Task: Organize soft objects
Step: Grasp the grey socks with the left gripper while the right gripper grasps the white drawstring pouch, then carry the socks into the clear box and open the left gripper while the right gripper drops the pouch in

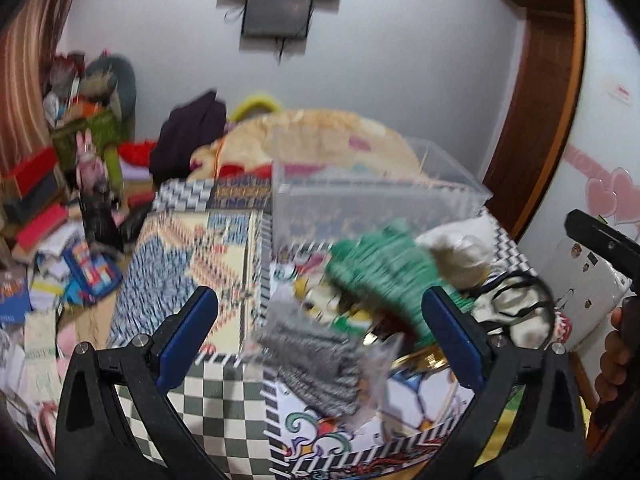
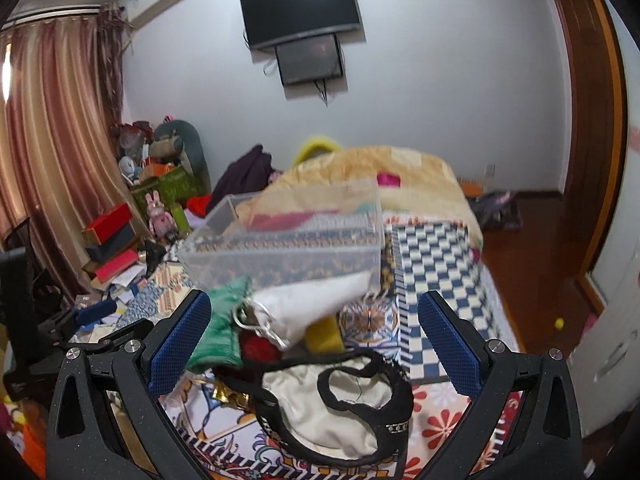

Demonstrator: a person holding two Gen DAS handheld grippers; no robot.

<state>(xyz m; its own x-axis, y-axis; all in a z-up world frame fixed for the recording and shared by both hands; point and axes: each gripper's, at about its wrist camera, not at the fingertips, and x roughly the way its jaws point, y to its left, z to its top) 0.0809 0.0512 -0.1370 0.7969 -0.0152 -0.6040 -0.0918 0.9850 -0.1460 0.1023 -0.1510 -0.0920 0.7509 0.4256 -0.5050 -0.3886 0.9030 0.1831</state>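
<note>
A pile of soft items lies on the patterned bedspread (image 1: 192, 248). In the left wrist view a grey knit piece (image 1: 316, 356) lies between my open left gripper's (image 1: 320, 340) blue pads, with a green knit item (image 1: 384, 276) and a white pouch (image 1: 460, 256) beyond. A clear plastic box (image 1: 372, 200) stands behind them. In the right wrist view my open right gripper (image 2: 316, 344) hovers over a cream cloth with black trim (image 2: 336, 404); the green item (image 2: 220, 332), white drawstring pouch (image 2: 312, 304), a yellow piece (image 2: 324, 334) and the clear box (image 2: 288, 240) lie ahead.
A folded beige blanket (image 2: 360, 176) and dark clothing (image 2: 244, 176) lie at the far end of the bed. Boxes, books and toys (image 2: 116, 236) crowd the floor at left. A wall TV (image 2: 300, 12) hangs behind. Wooden floor (image 2: 532, 248) and a door frame lie right.
</note>
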